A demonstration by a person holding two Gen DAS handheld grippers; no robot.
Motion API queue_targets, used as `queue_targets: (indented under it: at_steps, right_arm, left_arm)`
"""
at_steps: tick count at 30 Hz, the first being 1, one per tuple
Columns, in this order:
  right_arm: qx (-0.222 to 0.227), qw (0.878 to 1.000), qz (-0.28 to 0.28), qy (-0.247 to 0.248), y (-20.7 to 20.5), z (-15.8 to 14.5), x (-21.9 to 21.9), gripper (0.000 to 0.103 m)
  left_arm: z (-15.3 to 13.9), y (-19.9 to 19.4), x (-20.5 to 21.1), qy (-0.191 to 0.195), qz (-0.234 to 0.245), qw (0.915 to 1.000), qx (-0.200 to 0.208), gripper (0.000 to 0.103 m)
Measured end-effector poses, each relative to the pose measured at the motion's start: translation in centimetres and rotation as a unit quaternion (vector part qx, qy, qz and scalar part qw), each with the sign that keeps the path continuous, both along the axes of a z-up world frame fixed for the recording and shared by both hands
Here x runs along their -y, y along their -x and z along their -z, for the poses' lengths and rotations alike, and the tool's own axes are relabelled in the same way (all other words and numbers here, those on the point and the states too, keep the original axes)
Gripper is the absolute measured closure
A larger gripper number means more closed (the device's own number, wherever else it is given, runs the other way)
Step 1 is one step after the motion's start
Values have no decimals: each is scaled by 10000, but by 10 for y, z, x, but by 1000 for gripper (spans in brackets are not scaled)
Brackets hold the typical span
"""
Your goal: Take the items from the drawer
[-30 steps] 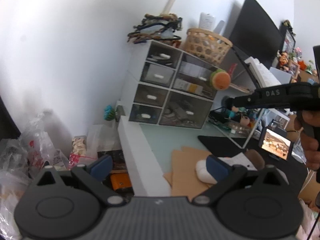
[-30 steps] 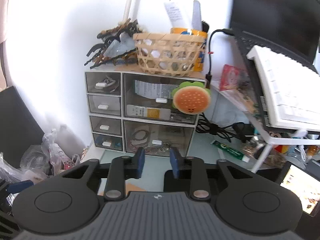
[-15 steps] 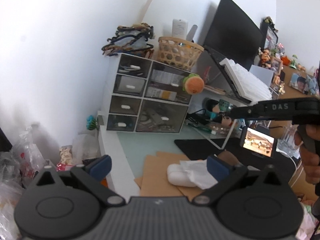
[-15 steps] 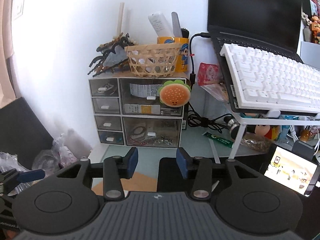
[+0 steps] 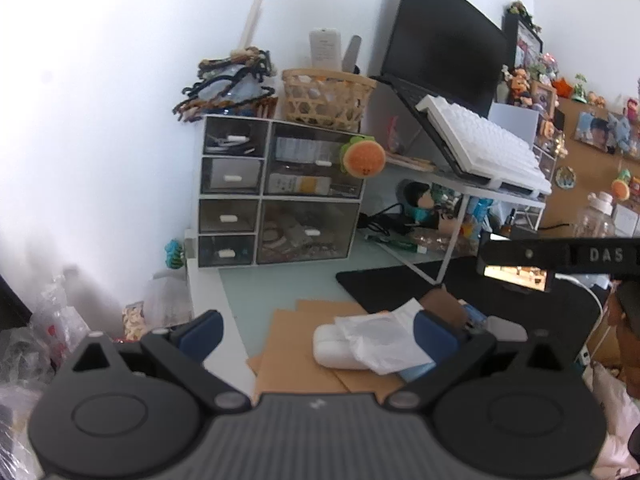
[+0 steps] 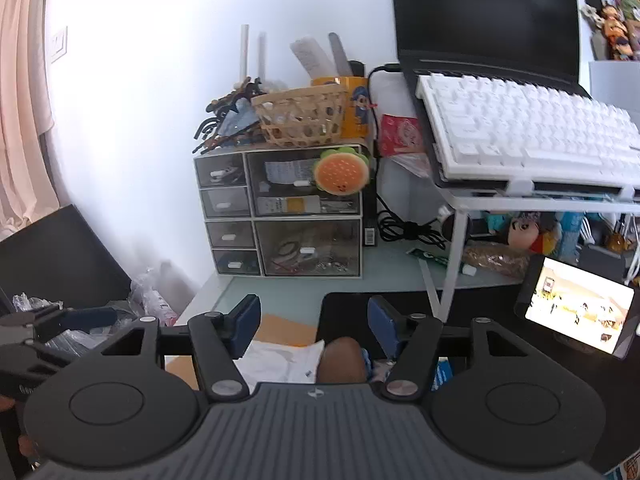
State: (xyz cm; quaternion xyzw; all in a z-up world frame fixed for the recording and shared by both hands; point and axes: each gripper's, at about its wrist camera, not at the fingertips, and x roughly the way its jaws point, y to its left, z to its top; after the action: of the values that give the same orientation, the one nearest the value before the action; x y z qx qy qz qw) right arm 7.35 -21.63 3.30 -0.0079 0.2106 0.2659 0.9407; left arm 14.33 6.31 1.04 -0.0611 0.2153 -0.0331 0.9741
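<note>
- Left wrist view: the left gripper (image 5: 316,326) stands wide open, nothing between its blue pads; it hangs above the desk edge (image 5: 208,304).
- Below it lie brown cardboard sheets (image 5: 292,344), a white case (image 5: 332,346) and a crumpled white paper (image 5: 384,336) resting on that case.
- The drawer unit (image 5: 276,194) stands at the back of the desk against the wall — all drawers closed, contents visible through the clear fronts.
- A burger-shaped toy (image 5: 363,159) hangs at the unit's upper right corner; a woven basket (image 5: 326,98) sits on top.
- The right gripper shows at the right edge as a black bar.
- Right wrist view: the right gripper (image 6: 314,318) is opening, jaws parted with nothing held, aimed toward the drawer unit (image 6: 286,216) and well apart from it.
- A white keyboard (image 6: 524,132) rests on a laptop on a stand at right; a phone (image 6: 576,310) with a lit screen leans below.
</note>
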Motion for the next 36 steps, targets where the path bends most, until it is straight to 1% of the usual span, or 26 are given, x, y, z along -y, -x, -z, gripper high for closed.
queue_targets:
  at_steps: [5,7,10,13,16,19,21,24,27,30,33,36]
  right_arm:
    - [49,9999,-89,20,6,5,9,25]
    - [185,9998,-91,39,11,5,11,12]
    - [297,9995,-121,-1,16,5,13,8]
    - [293,9991,-238,-198,19,4,17,3]
    - [236,9990,-307,-214,19,6,20,3]
    - [300,9991,-255,-152,24,8,26,2]
    - [441,9986,-197,-236,31,9,35,0]
    - [445,9981,-197,-378,35,11,47,0]
    - [431,9982,-242,-345,37,15,53,0]
    - [373,9983,-202,-388,35,17,60,0]
    - [206,9983,-208,-508,30,22,67,0]
    - [82,9982,-185,-569,28,28,73,0]
  left_arm:
    - [-4,-6,13,-3,108,9999,-120,0]
    - [-7,-7,17,25,150,9998,-133,0]
    - [-12,-10,24,11,143,9998,-170,0]
    - [-12,-14,31,-10,129,9995,-273,0]
    - [-12,-15,36,-5,118,9993,-352,0]
    - [-13,-15,42,-43,97,9991,-406,0]
    - [-14,-14,46,-42,96,9990,-442,0]
    - [-16,-13,55,-122,84,9987,-497,0]
    - [-17,-12,62,-198,41,9984,-526,0]
    - [-18,-9,67,-238,-2,9983,-539,0]
    - [-17,-7,69,-256,-112,9977,-611,0]
    - [-15,-3,70,-203,-171,9974,-671,0]
